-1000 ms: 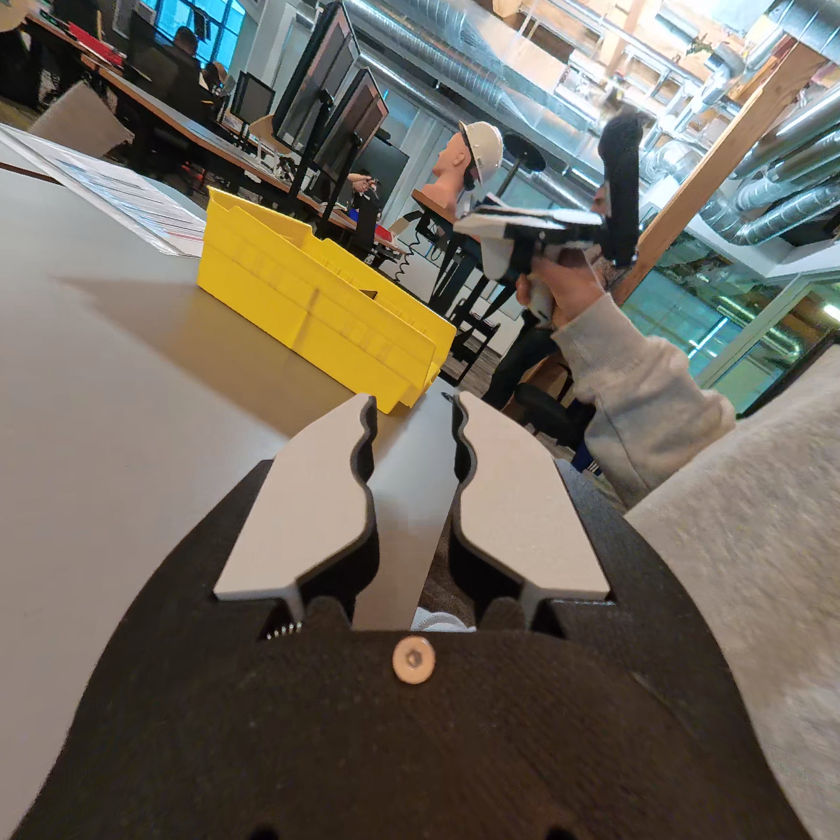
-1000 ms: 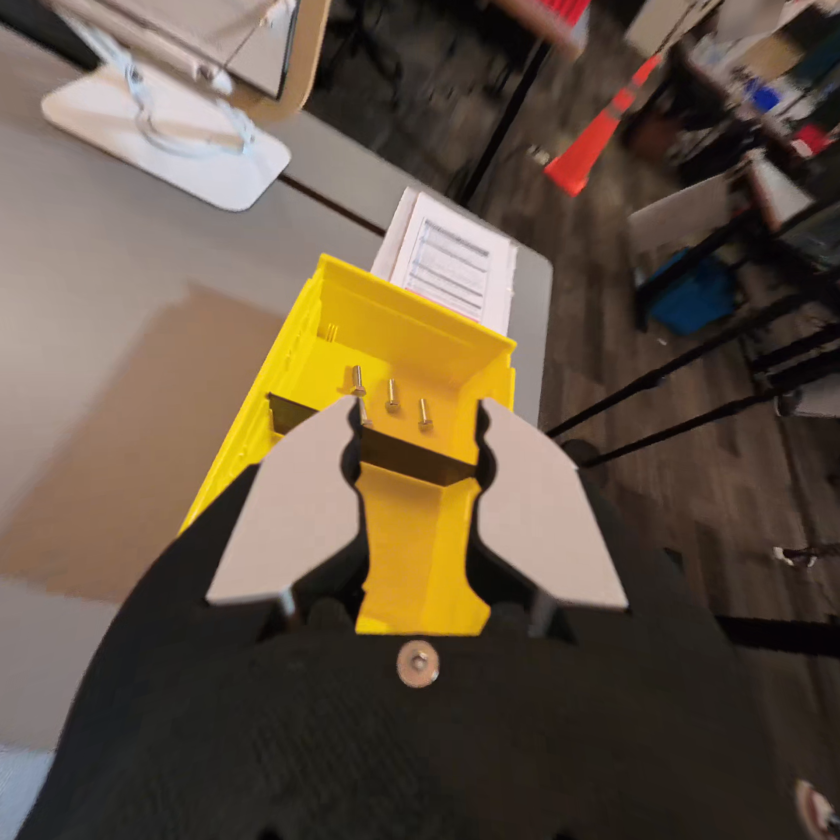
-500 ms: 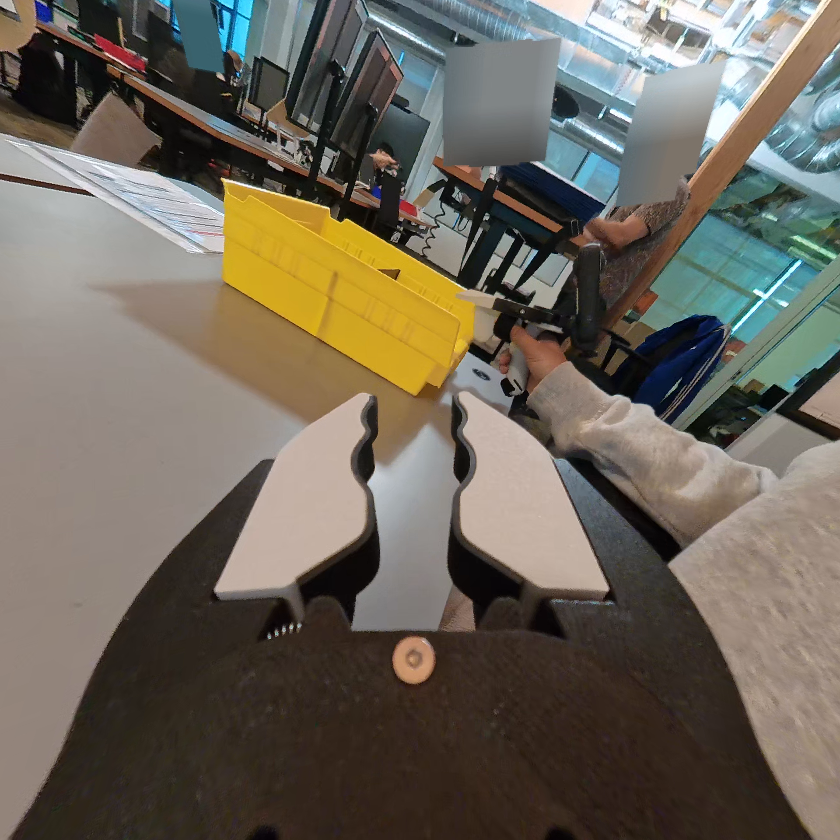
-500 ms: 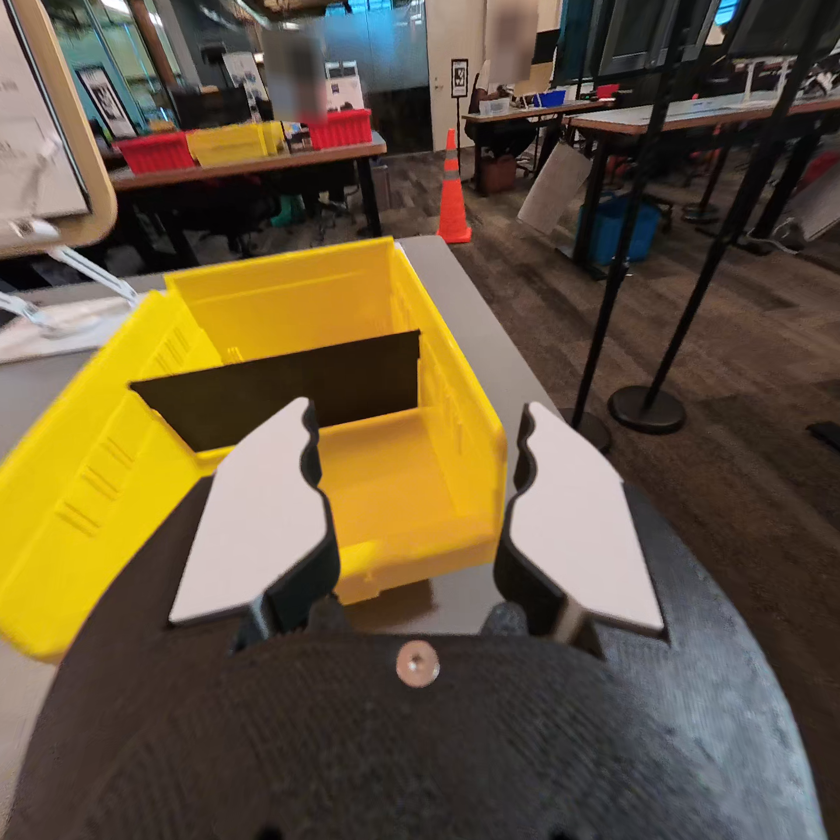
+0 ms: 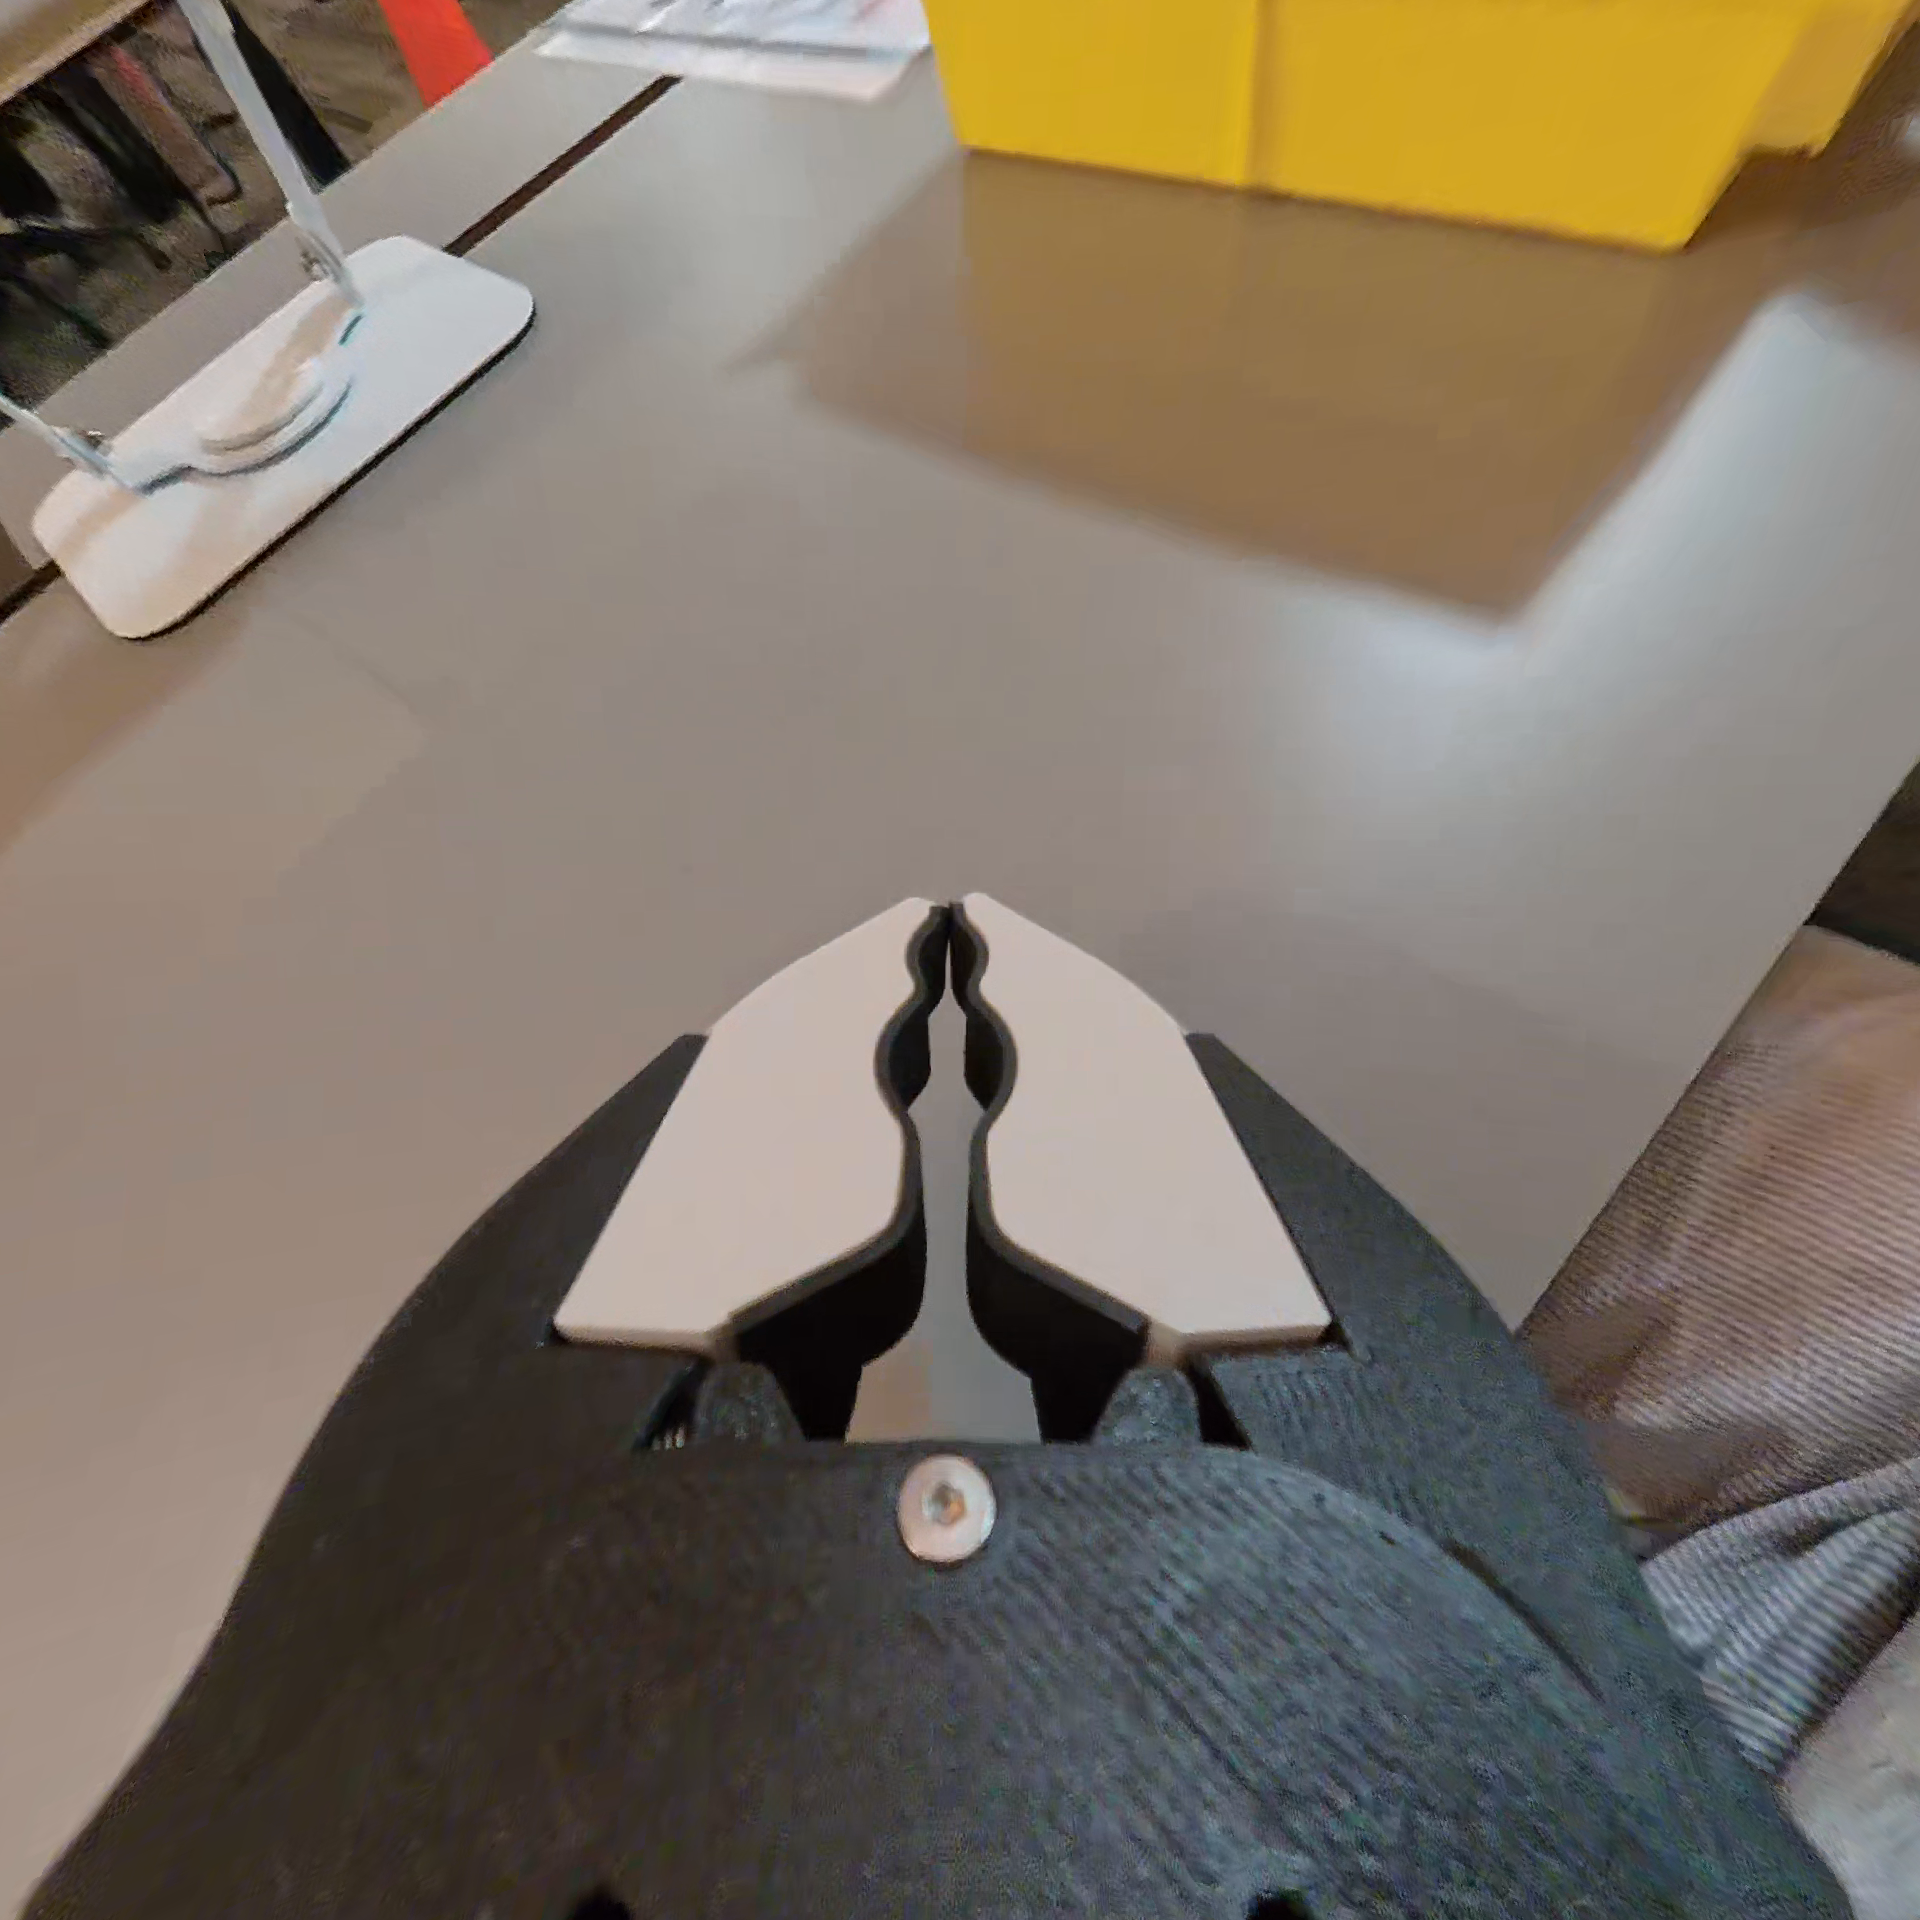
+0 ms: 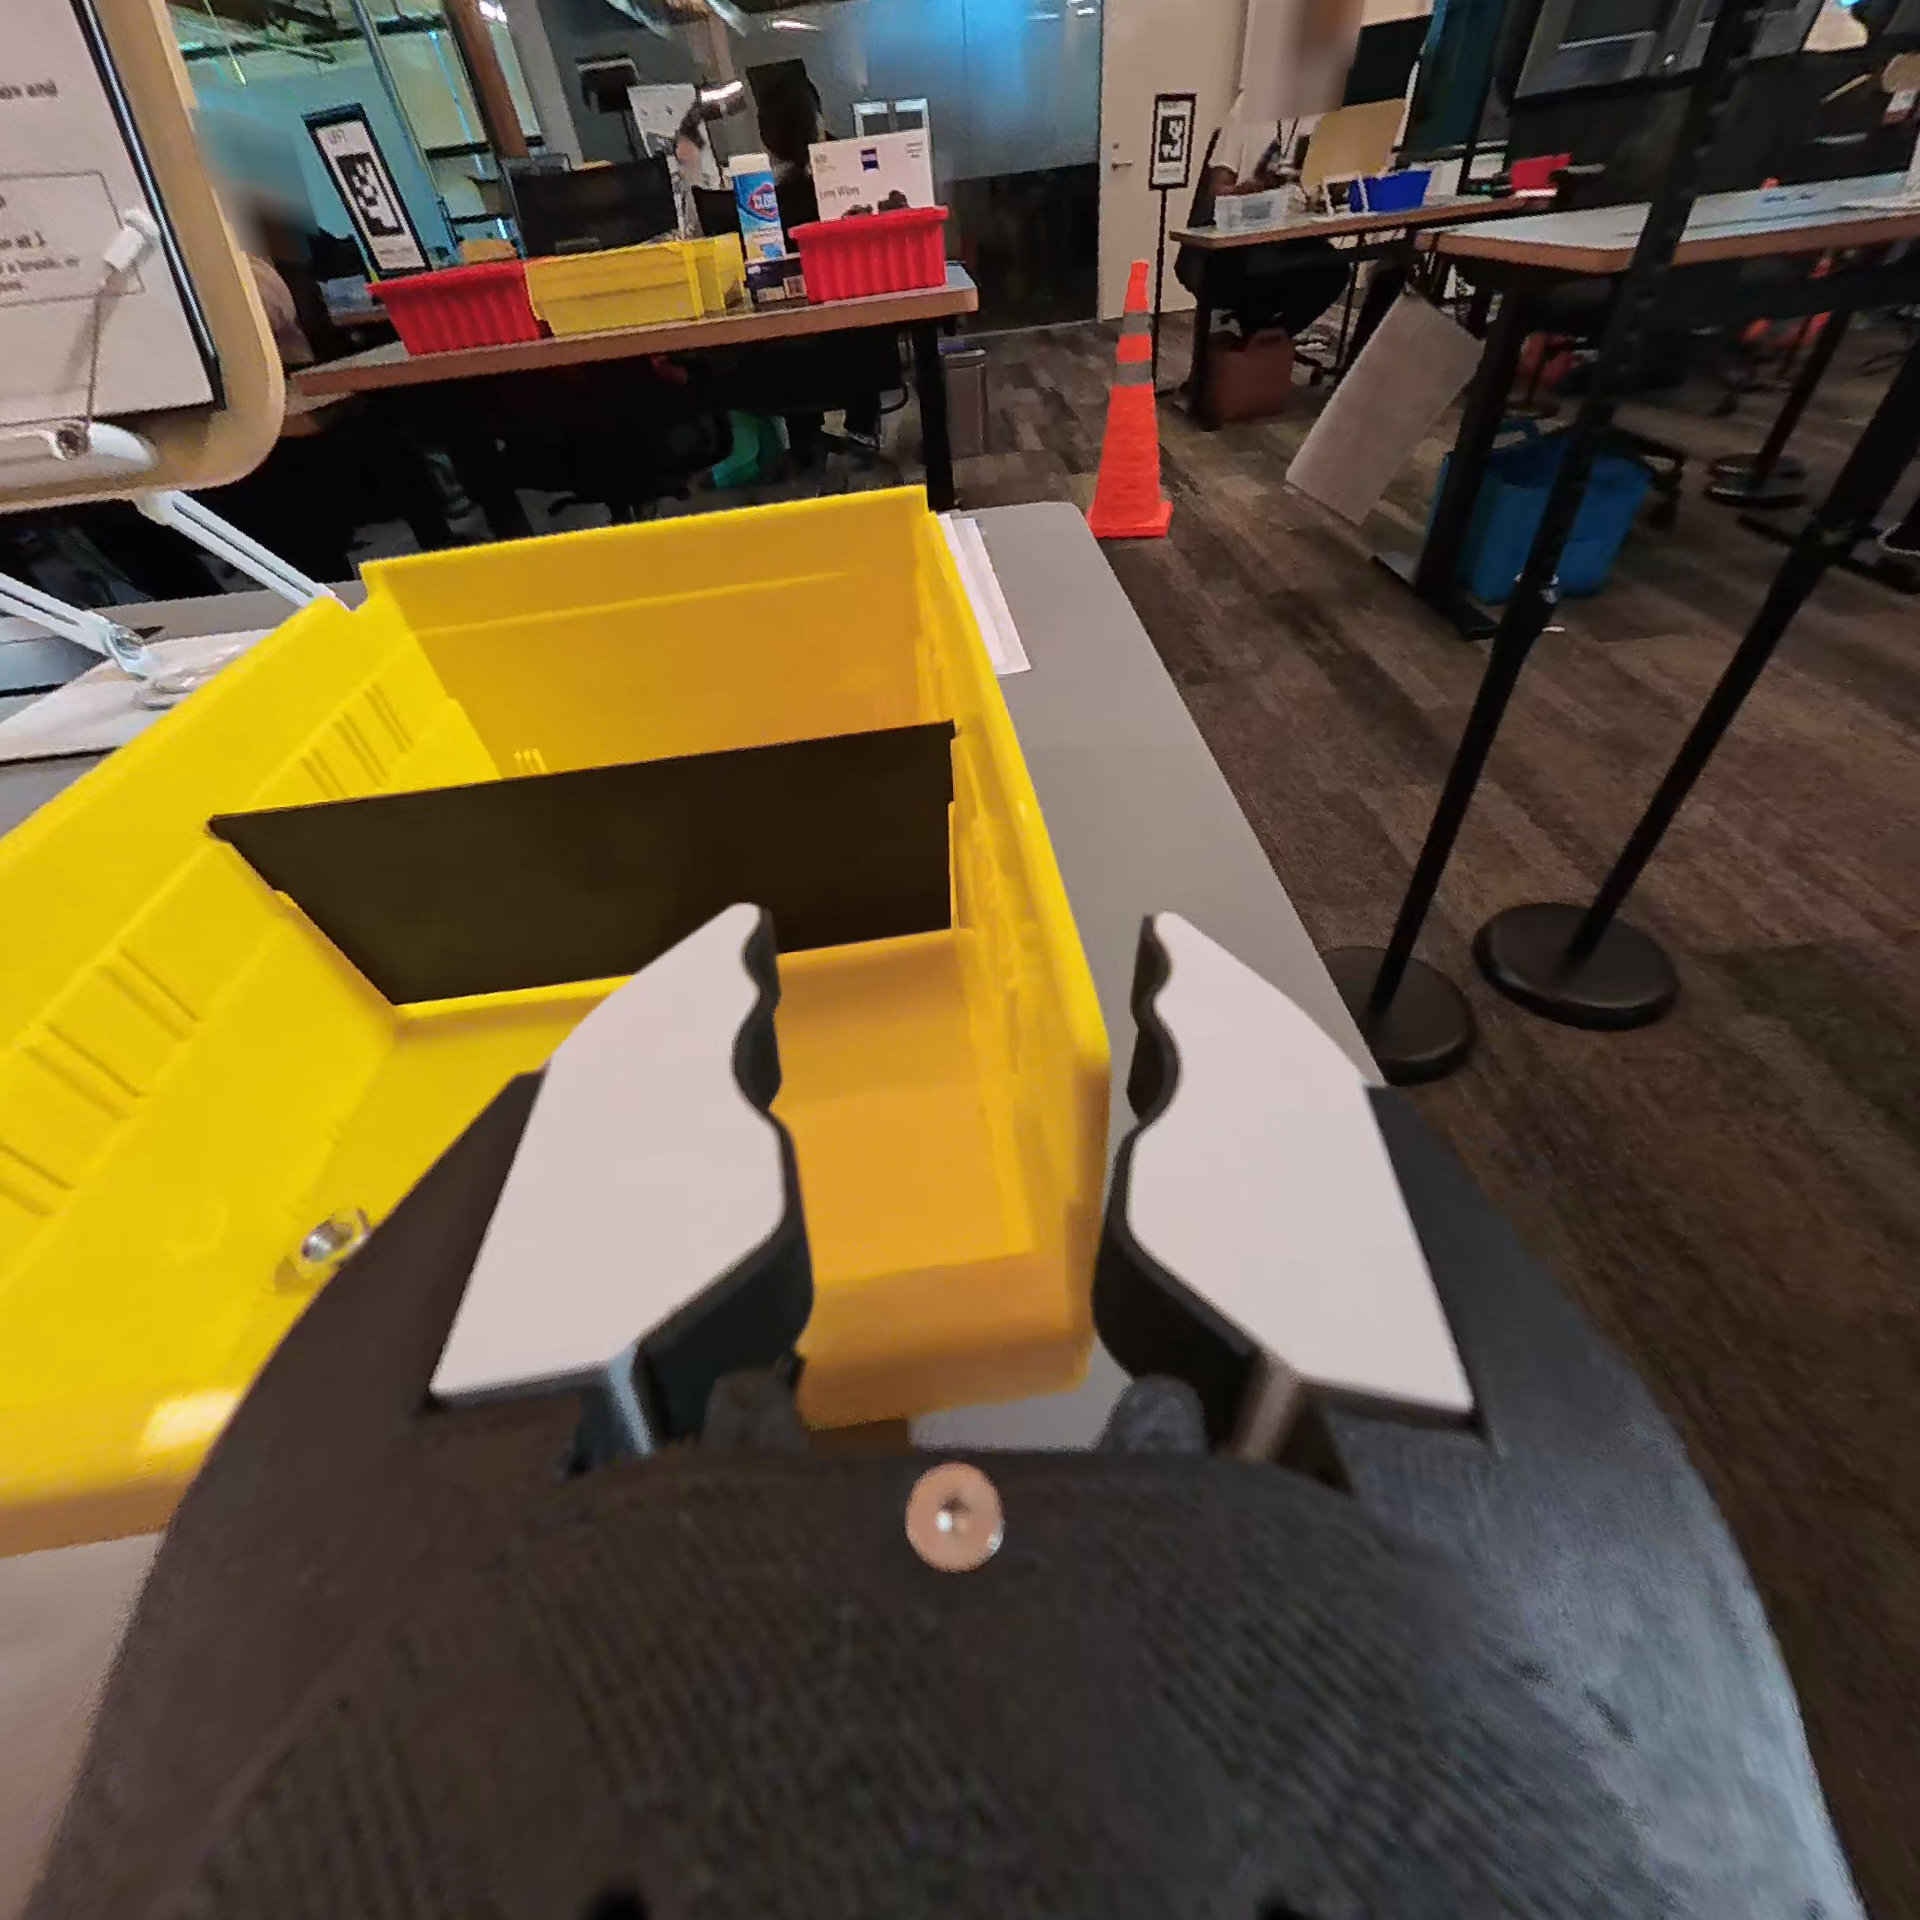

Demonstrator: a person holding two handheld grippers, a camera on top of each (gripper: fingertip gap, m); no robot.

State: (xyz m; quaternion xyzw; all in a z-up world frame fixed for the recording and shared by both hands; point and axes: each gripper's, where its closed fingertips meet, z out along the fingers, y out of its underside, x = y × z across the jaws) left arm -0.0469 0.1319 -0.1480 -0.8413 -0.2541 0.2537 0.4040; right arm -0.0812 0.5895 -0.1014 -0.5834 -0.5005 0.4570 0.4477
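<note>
Over the table: left gripper [image 5: 950, 914] hangs above the bare grey table [image 5: 644, 748], fingertips pinched together, nothing between them.
Right gripper: right gripper [image 6: 956, 971] spread wide and empty, low at the near right corner of the yellow plastic bin [image 6: 260, 1060].
Bin: black divider panel [image 6: 613, 852] stands across it; near compartment looks empty.
Left side: white flat stand base [image 5: 281, 436] well apart from the bin.
</note>
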